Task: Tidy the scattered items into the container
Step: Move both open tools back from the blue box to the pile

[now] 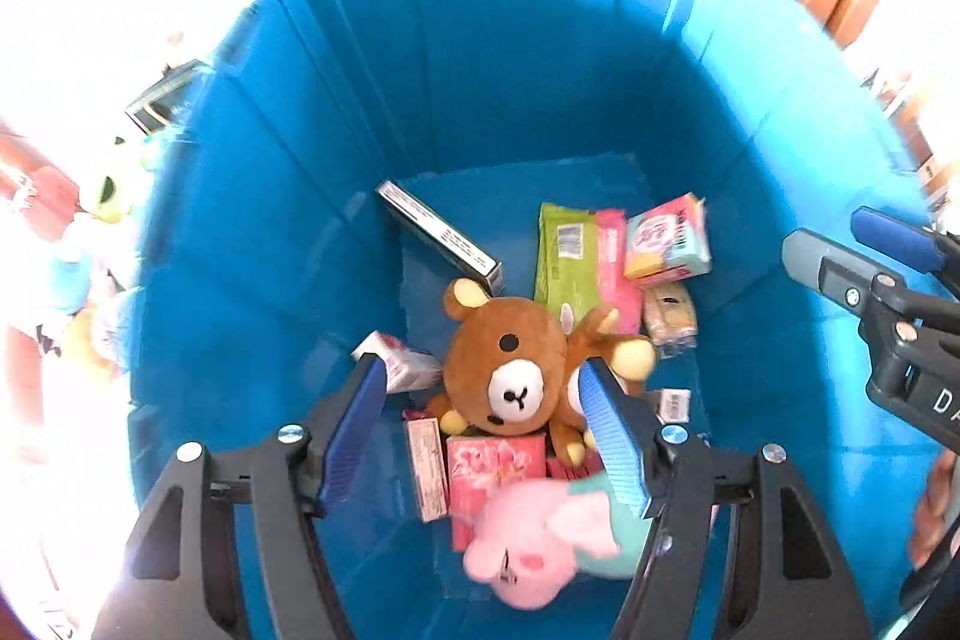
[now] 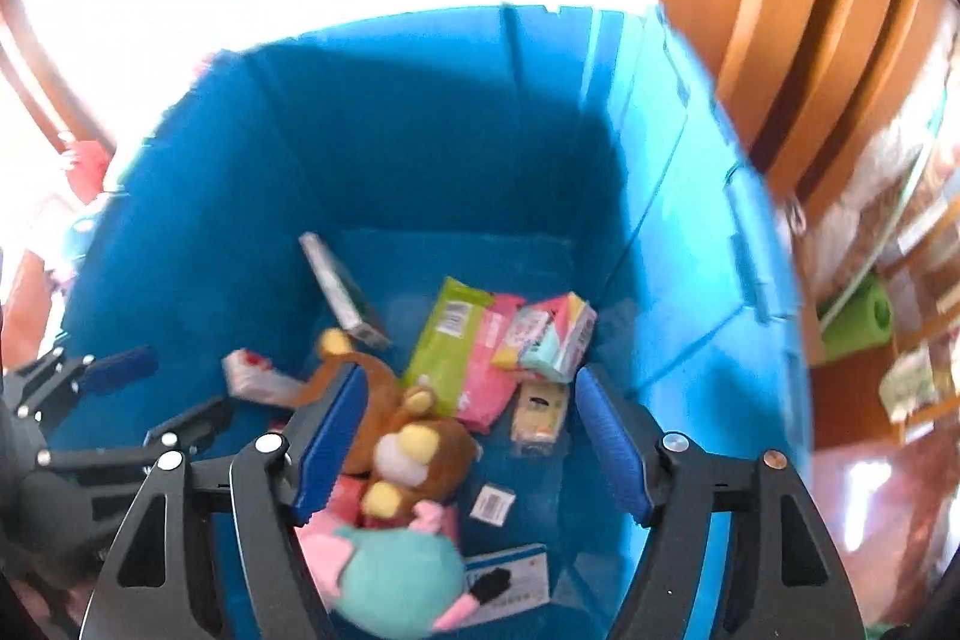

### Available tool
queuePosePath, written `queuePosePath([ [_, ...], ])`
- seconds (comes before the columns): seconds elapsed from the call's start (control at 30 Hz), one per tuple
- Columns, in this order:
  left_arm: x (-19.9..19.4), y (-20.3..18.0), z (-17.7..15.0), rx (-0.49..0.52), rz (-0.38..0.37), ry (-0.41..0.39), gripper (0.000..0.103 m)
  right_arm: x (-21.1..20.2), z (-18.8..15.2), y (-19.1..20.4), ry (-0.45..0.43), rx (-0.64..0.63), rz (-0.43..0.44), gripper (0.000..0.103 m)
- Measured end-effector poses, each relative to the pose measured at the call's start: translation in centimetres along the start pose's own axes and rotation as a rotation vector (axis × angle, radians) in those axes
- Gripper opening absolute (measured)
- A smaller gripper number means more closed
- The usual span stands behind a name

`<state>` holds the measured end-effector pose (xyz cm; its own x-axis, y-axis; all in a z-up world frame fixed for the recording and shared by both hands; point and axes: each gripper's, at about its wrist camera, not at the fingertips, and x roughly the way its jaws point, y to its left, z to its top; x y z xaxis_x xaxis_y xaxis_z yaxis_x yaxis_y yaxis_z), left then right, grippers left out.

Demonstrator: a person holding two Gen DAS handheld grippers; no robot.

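While face-up, brown bear (image 1: 510,370) heads toward far wall.

Left gripper (image 1: 483,388) and right gripper (image 2: 471,403) — black angular frames, silver screws, ribbed blue pads on the jaws

White letters "DA" on right gripper (image 1: 888,244) body; packaging print unreadable.

Strong fisheye curvature in both views. Background beyond the blue bin (image 1: 510,58) is overexposed to white; its interior lies in shade. Right wrist view shows motion blur, worst at the wooden door (image 2: 792,10).
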<state>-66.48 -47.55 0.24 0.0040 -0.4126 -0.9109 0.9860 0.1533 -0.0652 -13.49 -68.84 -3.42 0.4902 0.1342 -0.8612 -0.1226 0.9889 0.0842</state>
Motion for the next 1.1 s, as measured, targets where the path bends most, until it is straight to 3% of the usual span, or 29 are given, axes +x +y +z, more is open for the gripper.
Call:
queuePosePath([
  [0.13, -5.3, 1.4, -3.0, -0.016, -0.023, -0.116, 0.066, -4.8, -2.0, 1.2, -0.093, -0.014, 0.102, 0.076],
  [0.33, -12.4, 4.5, -9.4, -0.066, 0.074, -0.363, 0.066, -9.9, -5.8, 4.1, -0.273, -0.026, 0.228, 0.084],
  [0.43, -14.1, 6.9, -12.4, -0.117, 0.13, -0.425, 0.066, -10.9, -7.3, 6.1, -0.322, -0.015, 0.29, 0.085],
  [0.6, -14.8, 12.6, -16.5, -0.24, 0.217, -0.465, 0.069, -11.5, -8.5, 11.0, -0.361, -0.025, 0.356, 0.085],
  [0.83, -15.7, 23.5, -22.8, -0.37, 0.283, -0.494, 0.07, -12.5, -10.1, 21.8, -0.427, -0.086, 0.458, 0.092],
  [1.0, -14.3, 31.9, -26.9, -0.395, 0.309, -0.465, 0.07, -12.2, -12.1, 31.0, -0.489, -0.103, 0.495, 0.096],
  [1.1, -13.1, 36.5, -29.0, -0.388, 0.332, -0.447, 0.07, -10.6, -12.6, 36.4, -0.476, -0.096, 0.487, 0.096],
])
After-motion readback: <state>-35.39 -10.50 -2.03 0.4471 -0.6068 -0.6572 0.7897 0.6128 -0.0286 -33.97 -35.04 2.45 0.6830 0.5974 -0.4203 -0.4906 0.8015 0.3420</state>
